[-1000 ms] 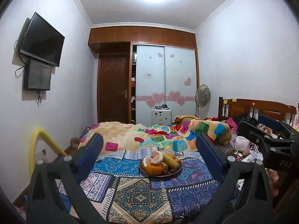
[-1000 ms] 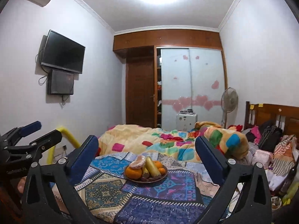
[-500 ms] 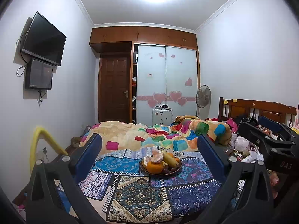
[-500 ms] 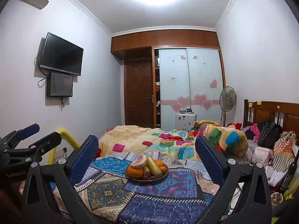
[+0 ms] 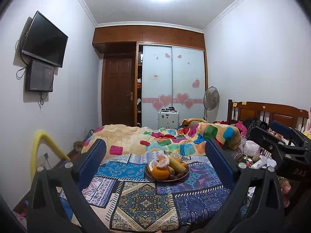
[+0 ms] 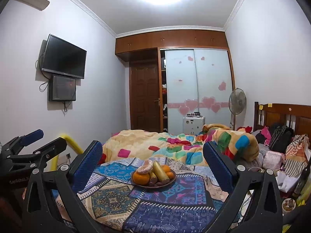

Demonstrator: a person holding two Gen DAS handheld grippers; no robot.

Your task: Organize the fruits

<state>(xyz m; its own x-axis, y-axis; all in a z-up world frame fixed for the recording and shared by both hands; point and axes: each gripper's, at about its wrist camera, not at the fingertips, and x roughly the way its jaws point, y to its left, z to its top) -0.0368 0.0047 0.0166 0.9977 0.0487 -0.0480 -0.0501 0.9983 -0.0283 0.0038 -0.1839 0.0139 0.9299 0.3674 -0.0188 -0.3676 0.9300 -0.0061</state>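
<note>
Bedroom, ceiling light on; patchwork cloth (image 5: 143, 203) covering a tabletop (or low stand, hidden) at the bed's foot.

Item: brown plate (image 5: 179, 176) near the cloth's middle, heaped with fruit: orange (image 5: 160, 172) in front, peeled citrus (image 5: 162, 160) on top, long yellow fruit (image 5: 176, 163), small dark pieces at the rim. No loose fruit shows elsewhere.

Progress: all fruit lies on the plate, which fits either a finished gathering or a pile awaiting sorting; the views cannot settle which.

Left hand-held gripper (image 5: 155, 161): fingers spread wide, holding nothing, well short of the plate. Right hand-held gripper (image 6: 152, 160): likewise.

Beyond: bed (image 5: 165, 137), wardrobe (image 5: 173, 85), fan (image 5: 211, 98), television (image 5: 45, 38).

Writing: "DAS" on the right hand-held gripper's body, left view; other lettering illegible.
</note>
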